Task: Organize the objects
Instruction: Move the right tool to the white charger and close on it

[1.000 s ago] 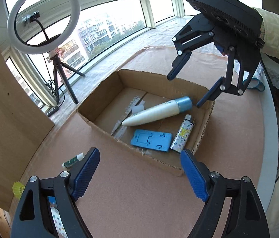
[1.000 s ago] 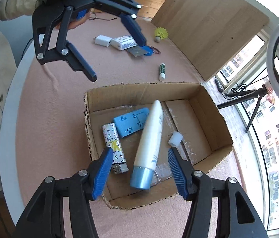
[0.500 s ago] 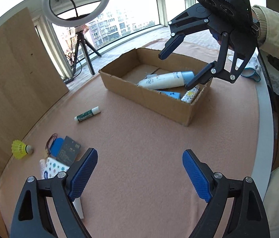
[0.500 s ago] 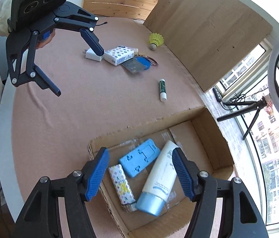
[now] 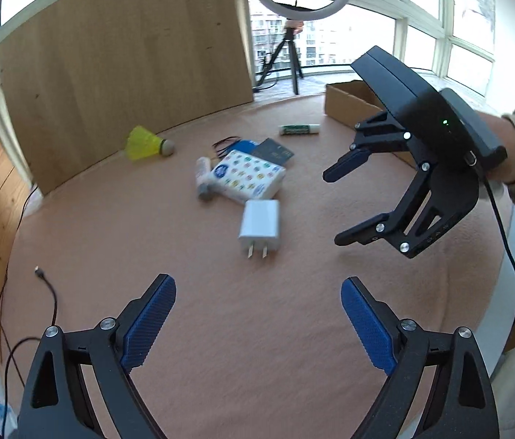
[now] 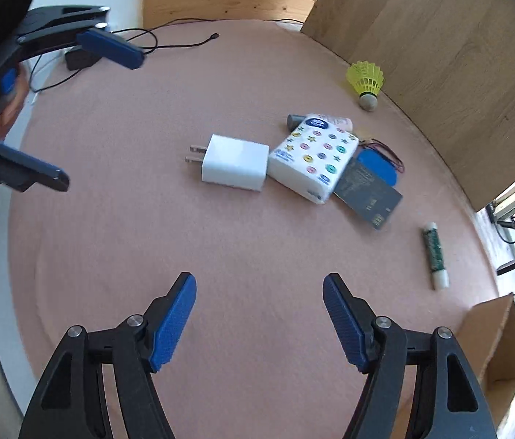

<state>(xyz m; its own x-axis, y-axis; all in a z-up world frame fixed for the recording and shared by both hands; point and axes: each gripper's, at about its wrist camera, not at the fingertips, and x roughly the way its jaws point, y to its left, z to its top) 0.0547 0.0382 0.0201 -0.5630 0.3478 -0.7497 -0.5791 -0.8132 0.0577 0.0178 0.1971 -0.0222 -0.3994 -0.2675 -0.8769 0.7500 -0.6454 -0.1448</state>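
A white plug charger (image 5: 260,225) (image 6: 235,163) lies mid-table beside a dotted tissue pack (image 5: 248,177) (image 6: 312,158). Around the pack are a small tube (image 5: 202,177), a dark card (image 6: 369,195), a blue pouch (image 6: 378,170), a yellow shuttlecock (image 5: 147,142) (image 6: 365,82) and a green glue stick (image 5: 299,130) (image 6: 435,254). My left gripper (image 5: 257,325) is open and empty, short of the charger; it also shows in the right wrist view (image 6: 96,117). My right gripper (image 6: 259,323) is open and empty, hovering right of the charger in the left wrist view (image 5: 341,206).
A cardboard box (image 5: 349,104) (image 6: 491,336) stands at the table's far side near the windows. A wooden board (image 5: 129,73) leans behind the objects. A black cable (image 5: 47,292) (image 6: 180,42) lies near the table edge. A ring light on a tripod (image 5: 296,36) stands beyond.
Both grippers have swung away from the cardboard box toward the loose objects. The charger and tissue pack now lie ahead of both. Both stayed open and empty.
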